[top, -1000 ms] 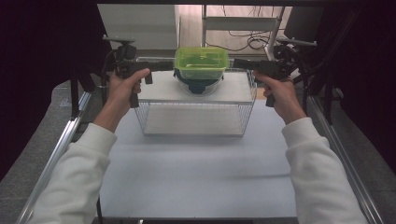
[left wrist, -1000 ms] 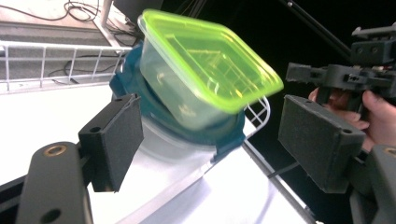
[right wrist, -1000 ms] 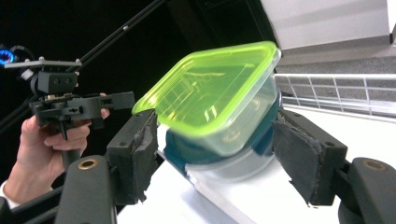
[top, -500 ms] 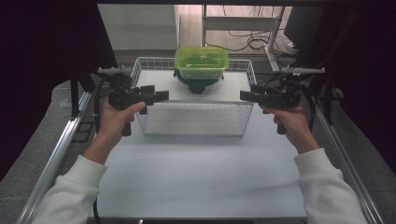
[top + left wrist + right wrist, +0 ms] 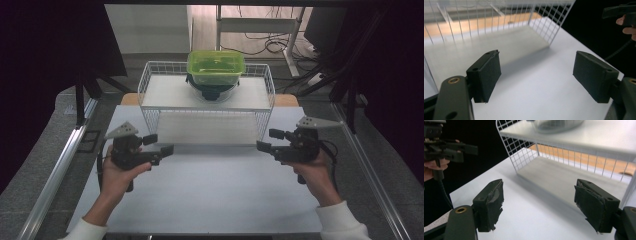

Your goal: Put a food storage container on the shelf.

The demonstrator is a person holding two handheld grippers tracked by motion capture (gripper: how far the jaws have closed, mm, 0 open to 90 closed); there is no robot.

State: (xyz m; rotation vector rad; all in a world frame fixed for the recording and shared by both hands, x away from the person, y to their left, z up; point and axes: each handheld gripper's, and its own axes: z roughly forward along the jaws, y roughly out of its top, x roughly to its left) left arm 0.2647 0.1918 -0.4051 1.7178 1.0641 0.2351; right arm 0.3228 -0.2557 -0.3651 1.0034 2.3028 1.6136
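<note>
Resting low over the white table sheet (image 5: pixel 210 195), two hand-held black grippers sit in the lower half of the high view, one at each side, both pointing inward toward the centre. The left gripper (image 5: pixel 162 145) is at lower left and the right gripper (image 5: pixel 267 140) at lower right. Each has its jaws spread wide with nothing between them; the two gripper views confirm this, showing bare white table between the black pads (image 5: pixel 486 72) of the left and the worn, frayed pads (image 5: pixel 490 203) of the right. The right one's jaws have just been opening, with nothing caught between them.

Above them, in the upper centre of the frame, stands a white wire rack (image 5: pixel 150 85) with a flat shelf on top. On that shelf, toward its far edge, sits a translucent green plastic box (image 5: pixel 216 67) stacked on a clear, dark-bottomed bowl (image 5: pixel 212 91). Neither gripper is near or touching this stack; both are well apart from it, in front of the rack.

Judging by this layout, the green box and bowl look already placed on the shelf, and the hands appear to be at rest, so the work seems finished or nearly so.

Counted: two grippers, one wire rack, one green box, one bowl, one table sheet.
</note>
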